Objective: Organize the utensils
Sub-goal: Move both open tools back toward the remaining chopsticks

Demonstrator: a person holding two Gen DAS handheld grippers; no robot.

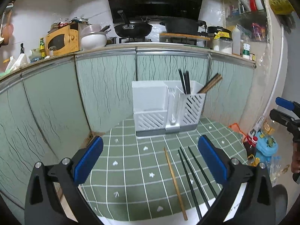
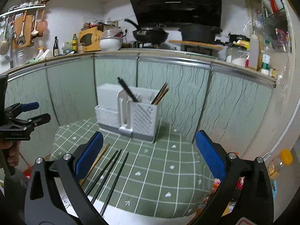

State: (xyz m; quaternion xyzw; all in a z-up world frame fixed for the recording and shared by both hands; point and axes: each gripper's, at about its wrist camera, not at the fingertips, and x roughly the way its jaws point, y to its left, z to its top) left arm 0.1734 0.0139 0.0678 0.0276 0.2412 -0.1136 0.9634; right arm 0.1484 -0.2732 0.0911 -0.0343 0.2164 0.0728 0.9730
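Observation:
A white utensil holder (image 1: 165, 108) stands at the back of a green checked tablecloth (image 1: 131, 168); it also shows in the right wrist view (image 2: 131, 112). Its right compartment holds black chopsticks (image 1: 184, 82) and brown wooden chopsticks (image 1: 211, 84). On the cloth lie one wooden chopstick (image 1: 175, 181) and three black chopsticks (image 1: 195, 178), seen too in the right wrist view (image 2: 106, 176). My left gripper (image 1: 150, 159) is open and empty above the cloth, left of the loose chopsticks. My right gripper (image 2: 149, 155) is open and empty, right of them.
Green-patterned cabinet doors (image 1: 105, 86) rise behind the table. The counter above holds a wok (image 1: 133, 29), a pot (image 1: 180, 26), bowls and jars. Bottles and a blue container (image 1: 266, 146) sit on the floor at right.

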